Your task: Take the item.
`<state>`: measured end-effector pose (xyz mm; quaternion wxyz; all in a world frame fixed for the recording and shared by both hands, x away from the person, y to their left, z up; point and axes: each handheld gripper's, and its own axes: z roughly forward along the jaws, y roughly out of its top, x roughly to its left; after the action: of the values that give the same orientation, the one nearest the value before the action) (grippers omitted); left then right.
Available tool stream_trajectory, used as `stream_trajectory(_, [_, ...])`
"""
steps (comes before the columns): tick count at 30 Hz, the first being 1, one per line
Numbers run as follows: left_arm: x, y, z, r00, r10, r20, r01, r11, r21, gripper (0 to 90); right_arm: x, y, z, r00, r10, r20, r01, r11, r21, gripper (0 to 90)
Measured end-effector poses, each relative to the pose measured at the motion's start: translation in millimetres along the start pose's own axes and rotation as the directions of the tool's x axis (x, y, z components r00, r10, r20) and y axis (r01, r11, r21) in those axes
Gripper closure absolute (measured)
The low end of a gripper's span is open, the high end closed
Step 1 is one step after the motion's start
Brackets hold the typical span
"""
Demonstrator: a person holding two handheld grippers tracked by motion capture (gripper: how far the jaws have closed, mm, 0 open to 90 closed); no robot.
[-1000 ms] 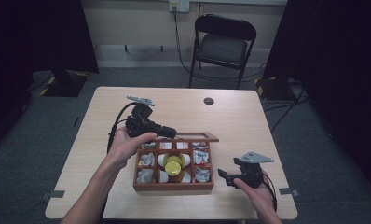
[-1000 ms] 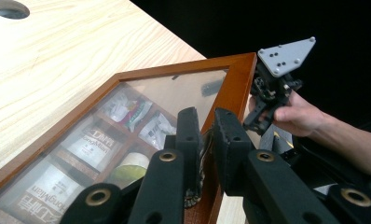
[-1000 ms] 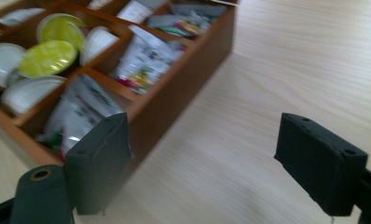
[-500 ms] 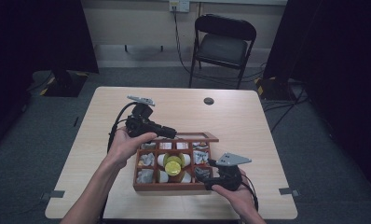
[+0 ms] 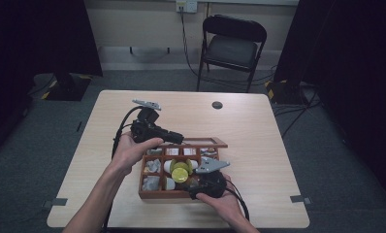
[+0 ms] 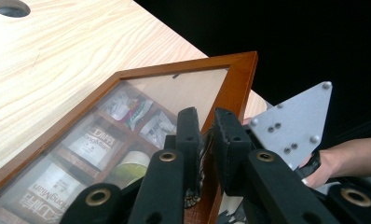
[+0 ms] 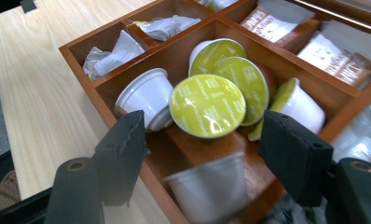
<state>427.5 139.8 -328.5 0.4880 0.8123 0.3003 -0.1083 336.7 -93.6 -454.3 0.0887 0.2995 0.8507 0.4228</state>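
Observation:
A wooden compartment box (image 5: 164,195) sits at the table's middle front. Its glass-paned lid (image 5: 201,141) stands raised at the far side. My left gripper (image 5: 179,137) is shut on the lid's wooden frame (image 6: 235,79), pinching its edge between the jaws (image 6: 204,135). Yellow-lidded cups (image 5: 180,171) lie together in a middle compartment. My right gripper (image 5: 193,184) hovers over the box's front, jaws open wide (image 7: 207,158), just short of a yellow-lidded cup (image 7: 207,105). A white cup (image 7: 144,95) lies on its side beside it. Another pale cup (image 7: 207,189) is blurred in the foreground.
Tea packets (image 7: 270,23) and crumpled wrappers (image 7: 113,53) fill the other compartments. A round black hole (image 5: 217,105) marks the table's (image 5: 259,145) far side. A black folding chair (image 5: 232,43) stands behind the table. Bare tabletop lies left and right of the box.
My right gripper has moved left from the table's right side to over the box's front. The left gripper still holds the lid up, unmoved.

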Motion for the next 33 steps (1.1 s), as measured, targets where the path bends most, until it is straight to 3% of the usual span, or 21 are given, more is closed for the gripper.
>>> stream_trajectory(8, [-1.2,0.3,0.3,1.0,0.003,-0.006,-0.003,1.0,0.005,81.1,-1.4,11.8,19.7,0.9997,-0.025,-0.006,0.025,0.9989,0.039,33.2])
stream_trajectory(13, [-1.6,0.4,0.4,0.9999,0.007,-0.01,-0.007,1.0,0.004,81.1,-1.2,16.2,28.9,0.9984,-0.051,0.023,0.049,0.9944,0.094,36.8])
stream_trajectory(20, [-1.3,0.7,0.3,0.9999,0.007,-0.009,-0.007,1.0,0.004,81.1,-0.5,20.4,38.8,0.9978,-0.045,0.048,0.037,0.9873,0.155,35.3])
stream_trajectory(33, [-1.5,0.0,0.6,0.9999,0.008,-0.006,-0.008,1.0,0.005,81.1,1.1,19.7,43.0,0.9966,-0.055,0.062,0.043,0.9828,0.18,36.8])
